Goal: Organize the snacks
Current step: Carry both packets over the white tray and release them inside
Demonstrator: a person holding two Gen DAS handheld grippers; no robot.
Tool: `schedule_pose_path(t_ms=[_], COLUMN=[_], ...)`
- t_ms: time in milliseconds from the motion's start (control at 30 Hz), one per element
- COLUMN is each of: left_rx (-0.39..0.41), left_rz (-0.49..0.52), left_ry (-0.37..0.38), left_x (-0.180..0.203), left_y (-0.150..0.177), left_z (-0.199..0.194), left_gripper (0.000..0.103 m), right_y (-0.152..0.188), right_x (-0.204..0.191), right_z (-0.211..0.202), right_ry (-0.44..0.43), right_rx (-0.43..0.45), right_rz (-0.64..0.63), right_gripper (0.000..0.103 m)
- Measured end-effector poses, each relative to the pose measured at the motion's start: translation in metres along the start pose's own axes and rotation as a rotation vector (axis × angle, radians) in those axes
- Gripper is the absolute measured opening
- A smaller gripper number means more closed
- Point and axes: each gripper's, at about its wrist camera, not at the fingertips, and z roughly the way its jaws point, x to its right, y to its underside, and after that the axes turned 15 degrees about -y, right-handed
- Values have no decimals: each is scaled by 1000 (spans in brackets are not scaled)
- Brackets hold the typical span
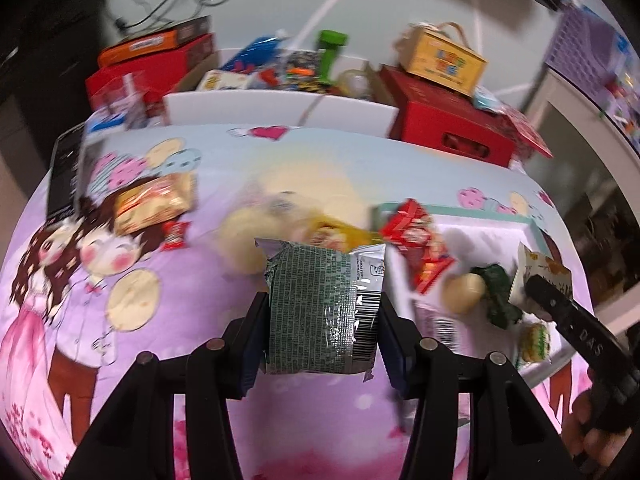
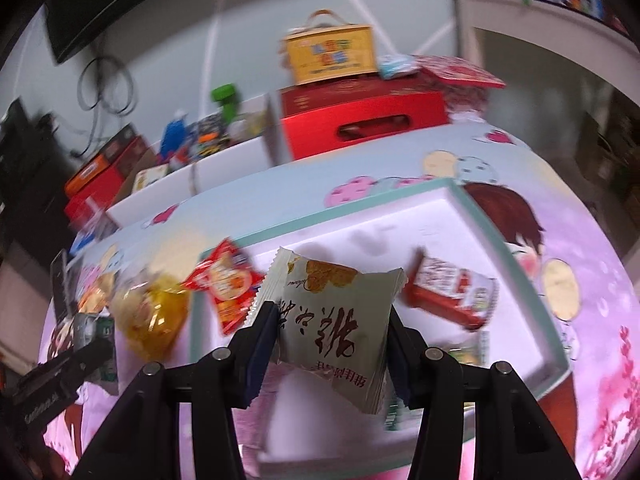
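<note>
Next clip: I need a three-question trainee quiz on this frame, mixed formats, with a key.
1. True or false: the left gripper is shut on a green and silver snack packet.
2. Multiple choice: the white packet with dark lettering in the right gripper is A) lying flat in the tray, B) pinched between the fingers above the white tray, C) on the red box.
3. Fill in: the yellow box with a handle stands on a ___ box.

Key: 1 true; 2 B; 3 red.
</note>
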Motion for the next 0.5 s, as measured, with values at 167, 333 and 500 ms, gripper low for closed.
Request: schedule_pose_path(t_ms=[167, 333, 500], left_rx=[26, 29, 8], left_rz=[92, 183, 243], left_ry=[42, 84, 92], left_x=[37, 74, 97], left_y=[-1, 2, 6], left_z=[-6, -5, 4], left_gripper=[53, 53, 53], right_y=[-5, -7, -9], right_x=[24, 42, 54], right_z=[-11, -21, -22], right_ry=[35, 58, 65], right_rx=[24, 48, 51], right_rz=[43, 81, 112], right_gripper=[54, 54, 54])
